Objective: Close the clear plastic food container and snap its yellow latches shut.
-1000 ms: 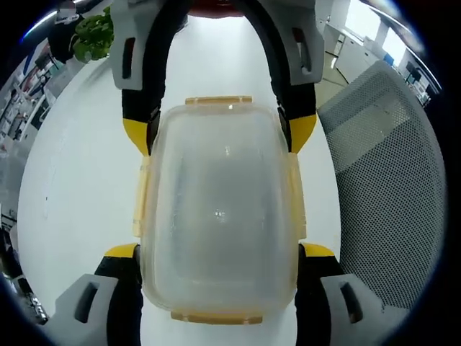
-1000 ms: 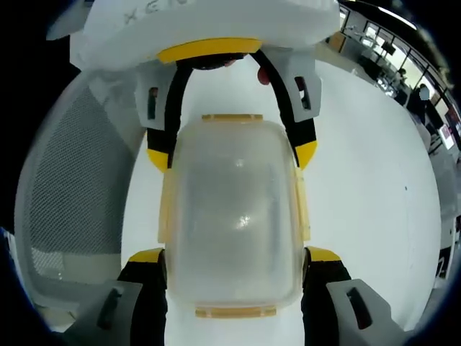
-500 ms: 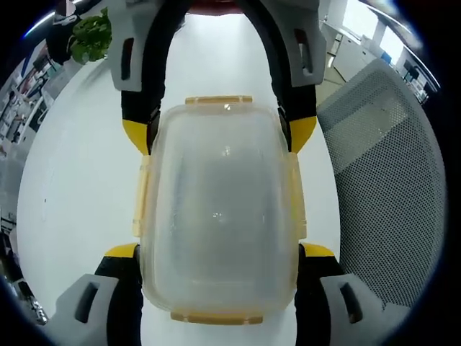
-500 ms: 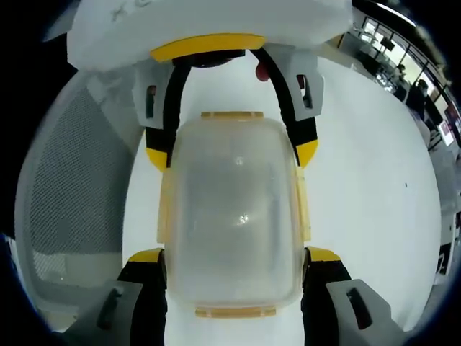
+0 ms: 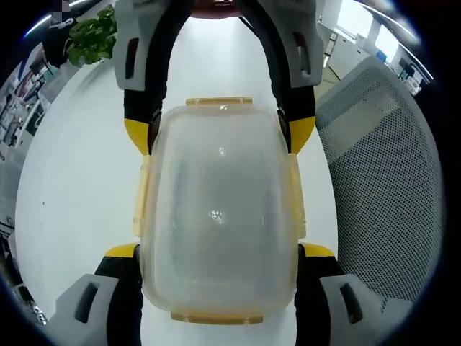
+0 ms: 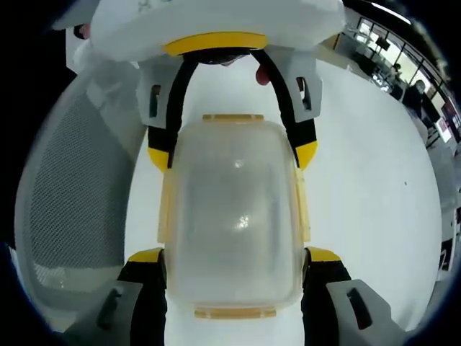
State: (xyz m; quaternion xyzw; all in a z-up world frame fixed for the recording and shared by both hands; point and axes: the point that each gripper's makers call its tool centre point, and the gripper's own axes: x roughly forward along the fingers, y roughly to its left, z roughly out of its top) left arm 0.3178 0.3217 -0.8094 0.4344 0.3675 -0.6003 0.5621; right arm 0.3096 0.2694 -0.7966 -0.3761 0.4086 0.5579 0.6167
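On the white table (image 5: 79, 187), in the left gripper view, one clear container (image 5: 218, 209) lies with its lid on. I count four yellow latches on it: one far latch (image 5: 219, 101), one near latch (image 5: 215, 316), and one on each long side (image 5: 142, 196) (image 5: 296, 196). All four lie flat against the container. The left gripper (image 5: 218, 251) comes from the bottom, and its two yellow-tipped jaws stand spread wide, one at each near corner of the container, pressed to its sides. The right gripper (image 5: 220, 135) comes from the top of this view, and its two yellow tips touch the two far corners. One grey mesh chair (image 5: 382, 180) stands just beside the table, and one green plant (image 5: 90, 40) is far behind.

From the other side, in the right gripper view, the same container (image 6: 234, 216) lies between four yellow tips. The right gripper (image 6: 234, 256) rises from the bottom with both jaws spread around the near end, against its sides. The left gripper (image 6: 232, 155) holds the far end in the same way. Four latches are visible again, at the far edge (image 6: 233, 117), the near edge (image 6: 235, 312) and both long sides. The chair (image 6: 72, 187) is beside the table (image 6: 374, 187).
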